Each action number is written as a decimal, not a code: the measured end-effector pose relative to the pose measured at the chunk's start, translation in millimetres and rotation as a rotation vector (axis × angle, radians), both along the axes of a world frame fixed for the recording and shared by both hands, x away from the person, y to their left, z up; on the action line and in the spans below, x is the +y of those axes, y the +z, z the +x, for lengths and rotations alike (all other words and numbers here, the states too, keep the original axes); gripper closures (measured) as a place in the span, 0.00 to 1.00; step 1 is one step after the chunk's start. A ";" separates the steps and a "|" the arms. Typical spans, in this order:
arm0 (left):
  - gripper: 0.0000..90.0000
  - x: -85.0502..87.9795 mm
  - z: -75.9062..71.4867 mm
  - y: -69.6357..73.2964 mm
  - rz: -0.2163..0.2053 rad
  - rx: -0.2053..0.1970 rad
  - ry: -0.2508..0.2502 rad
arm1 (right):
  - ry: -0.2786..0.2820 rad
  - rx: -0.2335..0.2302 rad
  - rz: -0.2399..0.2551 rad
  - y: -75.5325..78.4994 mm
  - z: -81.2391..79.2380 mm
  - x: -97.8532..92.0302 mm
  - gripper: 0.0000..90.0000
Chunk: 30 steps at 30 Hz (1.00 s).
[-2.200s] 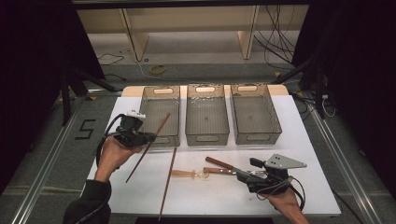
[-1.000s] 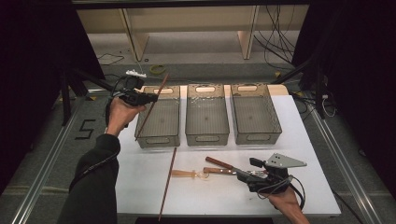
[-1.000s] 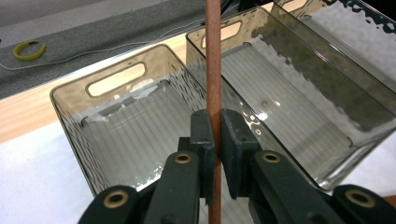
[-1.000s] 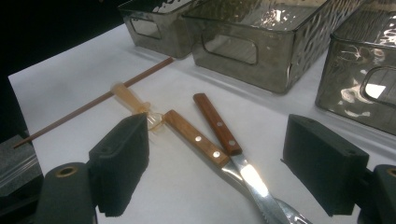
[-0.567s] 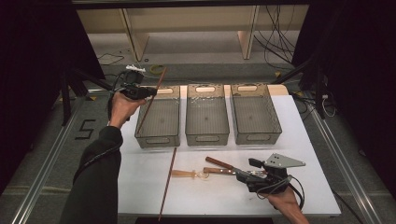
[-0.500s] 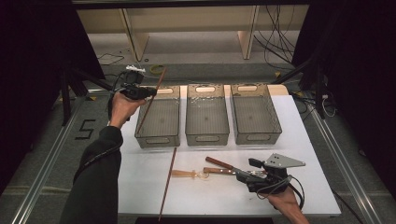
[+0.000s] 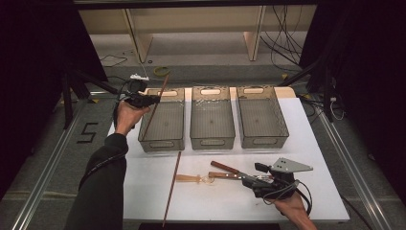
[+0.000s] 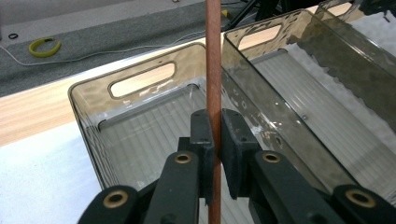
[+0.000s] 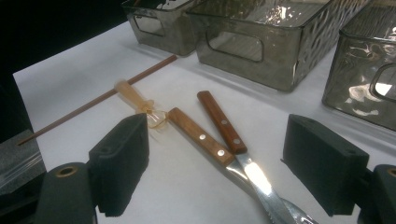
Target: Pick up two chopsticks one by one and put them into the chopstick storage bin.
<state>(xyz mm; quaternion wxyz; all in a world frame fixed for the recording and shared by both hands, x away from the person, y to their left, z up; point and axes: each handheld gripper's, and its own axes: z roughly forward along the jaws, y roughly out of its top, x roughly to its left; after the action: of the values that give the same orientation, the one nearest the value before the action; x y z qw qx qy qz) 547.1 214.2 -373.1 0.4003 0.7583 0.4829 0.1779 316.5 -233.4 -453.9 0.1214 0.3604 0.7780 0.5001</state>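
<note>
1. Nearest the person, the right gripper rests low over the white table at its front right, jaws spread wide with nothing between them; in the right gripper view the two black pads stand well apart
2. Just ahead of those open jaws lie two wooden-handled knives, their blades crossing near the gripper and their handles fanning away from it
3. Touching the end of one knife handle is a small pale wooden utensil with a thin loop at its end
4. Beside it a second long brown stick lies flat on the table, running from the front edge toward the left bin
5. Farther back, three smoky clear bins sit side by side: the left bin, the middle bin and the right bin
6. Farthest off, the left gripper is held above the far left corner of the left bin, clamped tight on a long brown stick; in the left gripper view the pads press on both sides of the stick
7. That held stick slants down into the left bin, its upper end rising past the far rim; whether its lower end touches the bin's floor cannot be told
</note>
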 end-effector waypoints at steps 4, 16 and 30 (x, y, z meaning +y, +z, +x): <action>0.92 0.0 -0.1 -6.6 -0.009 0.014 0.000 | 0.002 0.000 -0.002 -0.1 0.0 0.2 0.26; 0.92 -5.7 2.6 -23.3 -0.009 0.067 0.021 | 0.000 0.002 0.002 0.1 0.1 -0.1 0.26; 0.42 -0.8 -19.9 -10.0 -0.035 0.140 0.052 | -0.002 0.003 0.002 0.4 -0.1 -0.4 0.26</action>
<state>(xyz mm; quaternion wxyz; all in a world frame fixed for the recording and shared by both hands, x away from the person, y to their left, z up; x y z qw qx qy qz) 527.3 213.4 -383.1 0.3740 0.7489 0.5323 0.1261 316.4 -233.8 -453.4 0.1204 0.3620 0.7772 0.5003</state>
